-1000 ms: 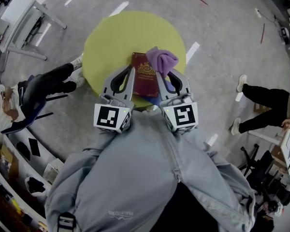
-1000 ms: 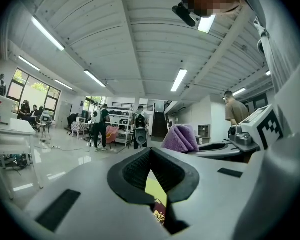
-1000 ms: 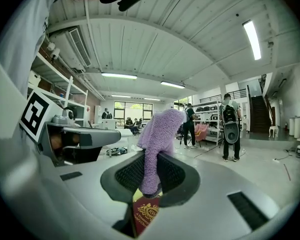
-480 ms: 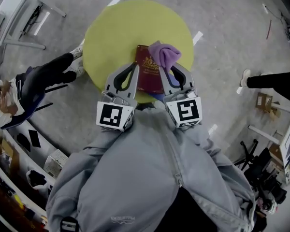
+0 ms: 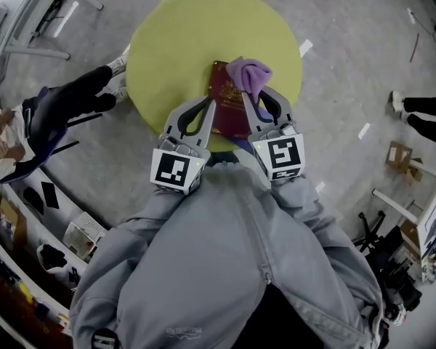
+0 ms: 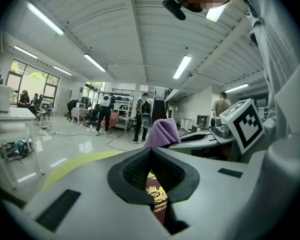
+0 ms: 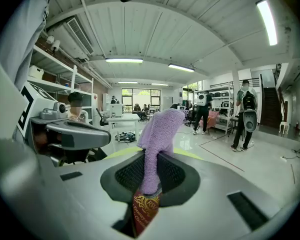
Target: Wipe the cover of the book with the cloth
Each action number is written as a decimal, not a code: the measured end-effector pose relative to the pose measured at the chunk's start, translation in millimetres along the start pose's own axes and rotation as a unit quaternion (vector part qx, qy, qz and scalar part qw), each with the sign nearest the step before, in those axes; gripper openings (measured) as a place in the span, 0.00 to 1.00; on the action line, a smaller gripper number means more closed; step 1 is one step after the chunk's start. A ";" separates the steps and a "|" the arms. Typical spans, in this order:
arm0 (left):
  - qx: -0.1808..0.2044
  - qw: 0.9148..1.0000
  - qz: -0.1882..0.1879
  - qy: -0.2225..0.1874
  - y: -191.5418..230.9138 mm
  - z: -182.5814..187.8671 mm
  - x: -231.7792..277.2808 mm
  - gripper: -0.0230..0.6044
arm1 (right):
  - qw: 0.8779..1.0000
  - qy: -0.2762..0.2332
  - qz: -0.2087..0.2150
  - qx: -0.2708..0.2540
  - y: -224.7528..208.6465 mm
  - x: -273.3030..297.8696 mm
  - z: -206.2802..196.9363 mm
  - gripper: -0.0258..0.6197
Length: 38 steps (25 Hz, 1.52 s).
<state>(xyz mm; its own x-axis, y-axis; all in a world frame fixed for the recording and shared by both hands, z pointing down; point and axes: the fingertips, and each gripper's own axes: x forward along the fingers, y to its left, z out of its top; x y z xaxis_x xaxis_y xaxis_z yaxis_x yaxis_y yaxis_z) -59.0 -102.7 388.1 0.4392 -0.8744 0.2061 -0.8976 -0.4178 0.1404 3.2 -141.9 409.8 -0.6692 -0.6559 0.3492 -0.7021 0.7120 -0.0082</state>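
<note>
There is one round yellow bench [image 5: 174, 42], and on it lies one dark red book [image 5: 227, 109], flat, near the edge closest to the person. There is one purple cloth [image 7: 160, 129] and two tongs, each carrying one cube with a black and white square marker.

The right tongs [image 7: 150, 176] are closed on the cloth. The cloth is clamped between the pads and stands up past the tips in a soft bunch. In the head view it sits over the far right part of the book's cover.

The left tongs [image 6: 150, 150] have their tips pressed together with nothing between them. They are over the left edge of the book, and the cover shows through the gap behind the tips.

The cover has one gold crest and gold letters under it. Only pieces can be read: "Treasur" and, one line lower, "World's C". The other letters are cut off by the tongs.
</note>
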 end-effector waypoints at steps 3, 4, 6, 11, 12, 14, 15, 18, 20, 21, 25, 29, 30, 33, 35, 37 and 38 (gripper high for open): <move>0.003 1.000 0.003 0.010 6.5 -12.4 4.1 0.07 | 1.000 0.006 0.005 -0.004 -1.3 10.9 -6.4 0.15; 0.003 1.000 0.003 0.014 8.3 -16.6 5.4 0.07 | 1.000 0.009 0.007 -0.005 -1.9 14.2 -8.4 0.15; 0.003 1.000 0.002 0.023 9.8 -24.7 8.5 0.07 | 1.000 0.014 0.010 -0.010 -3.9 19.4 -12.0 0.15; 0.001 0.999 -0.002 0.043 12.5 -42.4 14.9 0.07 | 0.999 0.034 0.023 -0.016 -7.2 33.6 -27.5 0.15; 0.002 0.999 -0.003 0.046 13.6 -45.6 15.8 0.07 | 0.999 0.038 0.027 -0.017 -7.5 36.8 -31.1 0.15; 0.001 0.999 -0.004 0.050 14.8 -51.1 16.8 0.07 | 0.998 0.051 0.034 -0.023 -7.5 41.7 -37.9 0.15; 0.000 0.999 -0.004 0.053 15.5 -53.7 16.7 0.07 | 0.997 0.058 0.039 -0.028 -6.7 44.0 -41.1 0.15; -0.005 0.998 -0.001 0.069 19.5 -63.0 16.8 0.07 | 0.994 0.084 0.056 -0.052 -4.2 51.4 -50.3 0.15; -0.009 0.996 0.005 0.086 24.1 -71.4 17.0 0.07 | 0.990 0.104 0.065 -0.071 -4.1 57.3 -56.4 0.15; -0.011 0.996 0.006 0.092 26.4 -75.6 16.7 0.07 | 0.988 0.116 0.069 -0.082 -3.9 60.5 -59.3 0.15; -0.015 0.993 0.004 0.118 29.5 -94.5 13.3 0.07 | 0.979 0.153 0.090 -0.104 2.0 70.2 -69.6 0.15; -0.019 0.989 -0.007 0.145 29.2 -110.1 15.5 0.07 | 0.972 0.180 0.104 -0.115 3.7 80.8 -79.6 0.15; -0.021 0.988 -0.012 0.152 28.2 -114.7 17.1 0.07 | 0.969 0.188 0.107 -0.119 3.0 83.7 -83.8 0.15; -0.036 0.982 -0.025 0.185 25.7 -130.8 17.3 0.07 | 0.961 0.214 0.119 -0.129 3.7 91.6 -96.8 0.15; -0.044 0.978 -0.033 0.200 25.3 -139.9 12.8 0.07 | 0.957 0.225 0.123 -0.135 6.8 96.9 -102.9 0.15; -0.047 0.975 -0.041 0.212 23.9 -147.4 10.7 0.07 | 0.954 0.233 0.126 -0.141 7.6 102.5 -107.9 0.15; -0.049 0.974 -0.047 0.218 22.5 -150.0 11.1 0.07 | 0.952 0.237 0.126 -0.144 6.9 105.4 -110.3 0.15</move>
<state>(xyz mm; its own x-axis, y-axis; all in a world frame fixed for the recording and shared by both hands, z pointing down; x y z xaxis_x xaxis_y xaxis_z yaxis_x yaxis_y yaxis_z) -68.9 -84.7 538.8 0.5125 -0.6363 0.5766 -0.8542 -0.4464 0.2666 -45.4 -178.5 549.9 -0.5747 -0.3159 0.7550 -0.3917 0.9161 0.0852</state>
